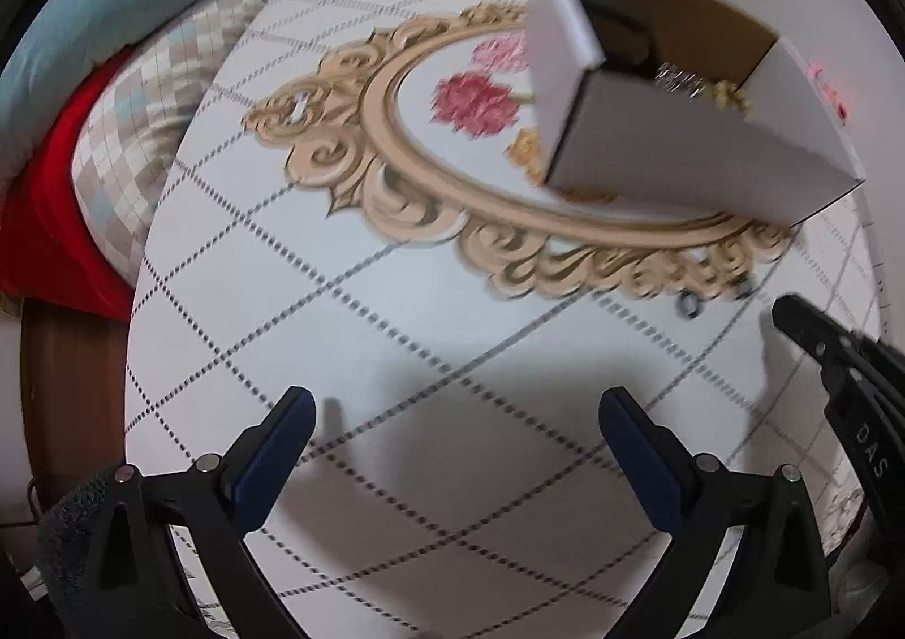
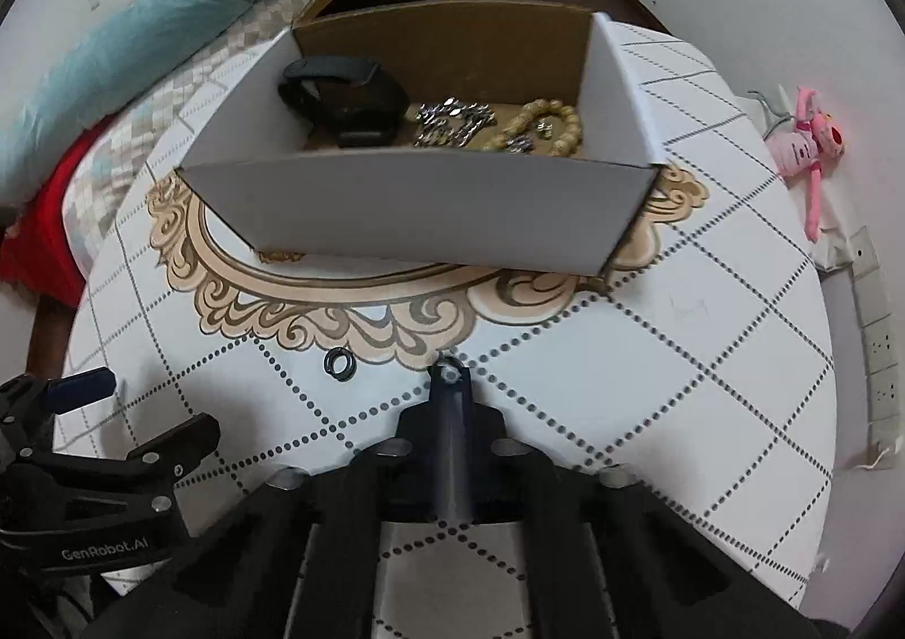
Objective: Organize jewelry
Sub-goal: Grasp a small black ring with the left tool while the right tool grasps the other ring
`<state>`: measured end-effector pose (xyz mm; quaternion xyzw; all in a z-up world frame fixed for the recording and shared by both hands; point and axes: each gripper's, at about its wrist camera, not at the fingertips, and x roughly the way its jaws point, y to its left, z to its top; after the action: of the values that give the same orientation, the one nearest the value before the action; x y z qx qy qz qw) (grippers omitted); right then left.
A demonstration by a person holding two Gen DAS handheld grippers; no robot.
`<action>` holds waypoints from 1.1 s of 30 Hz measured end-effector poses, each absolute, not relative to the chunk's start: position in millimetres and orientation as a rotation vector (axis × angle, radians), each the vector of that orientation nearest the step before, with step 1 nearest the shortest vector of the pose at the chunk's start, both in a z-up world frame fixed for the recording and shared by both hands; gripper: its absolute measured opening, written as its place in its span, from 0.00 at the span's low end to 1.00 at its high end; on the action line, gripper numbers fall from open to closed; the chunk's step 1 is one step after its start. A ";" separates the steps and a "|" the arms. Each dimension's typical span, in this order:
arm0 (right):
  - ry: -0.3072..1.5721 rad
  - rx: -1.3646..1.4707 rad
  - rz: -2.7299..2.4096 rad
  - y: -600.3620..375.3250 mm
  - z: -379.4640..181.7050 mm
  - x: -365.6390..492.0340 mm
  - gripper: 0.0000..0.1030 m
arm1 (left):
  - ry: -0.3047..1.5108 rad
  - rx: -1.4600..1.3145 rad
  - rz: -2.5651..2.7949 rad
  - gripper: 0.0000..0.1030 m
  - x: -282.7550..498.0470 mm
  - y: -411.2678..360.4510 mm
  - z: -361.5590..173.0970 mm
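Note:
A white cardboard box [image 2: 418, 209] stands on the patterned round table [image 2: 679, 356]. It holds a black watch [image 2: 339, 96], a silver chain [image 2: 452, 121] and a wooden bead bracelet [image 2: 551, 124]. A black ring [image 2: 340, 361] lies on the table in front of the box; it also shows in the left wrist view [image 1: 690, 306]. My right gripper [image 2: 449, 376] is shut on a small silver piece [image 2: 449, 372] just above the table, right of the ring. My left gripper [image 1: 458, 413] is open and empty over the table, nearer than the box [image 1: 679, 175].
A bed with a teal blanket [image 2: 141, 22] and a checked cover [image 1: 141, 119] borders the table's left side. A pink plush toy [image 2: 809, 141] lies at the right by the wall. The right gripper's finger [image 1: 814, 333] shows at the left wrist view's right edge.

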<state>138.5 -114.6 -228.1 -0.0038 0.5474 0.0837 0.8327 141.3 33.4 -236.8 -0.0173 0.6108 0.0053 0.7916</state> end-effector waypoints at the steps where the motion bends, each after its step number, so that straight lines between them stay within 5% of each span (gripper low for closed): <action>1: 1.154 0.011 0.171 -120.7 -223.9 136.8 0.00 | 1.305 -0.040 -0.001 0.99 142.0 27.4 -234.2; 10: 1.167 0.175 0.116 -174.5 -218.8 131.2 0.00 | 1.218 0.041 -0.086 0.95 156.6 -29.1 -226.0; 19: 1.167 0.230 0.036 -206.2 -222.3 129.4 0.00 | 1.193 0.105 -0.160 0.35 168.2 -50.3 -239.0; 21: 1.166 0.240 0.026 -210.1 -222.5 130.0 0.01 | 1.185 0.109 -0.183 0.10 163.6 -56.4 -235.1; 26: 1.161 0.253 0.022 -213.1 -220.4 130.9 0.01 | 1.173 0.108 -0.198 0.10 163.9 -54.9 -235.6; 29: 1.156 0.267 0.042 -210.7 -216.5 131.7 0.16 | 1.168 0.090 -0.191 0.10 158.9 -44.9 -232.7; 31: 1.143 0.278 0.077 -206.5 -213.5 131.7 0.45 | 1.164 0.082 -0.178 0.10 154.5 -38.1 -232.0; 33: 1.132 0.268 0.119 -195.8 -210.2 132.4 0.47 | 1.164 0.067 -0.152 0.10 148.0 -22.6 -229.8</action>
<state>132.4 -195.8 -210.2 0.1267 0.5342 0.0564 0.8339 148.0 -22.6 -229.8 0.0316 0.5490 -0.0719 0.8321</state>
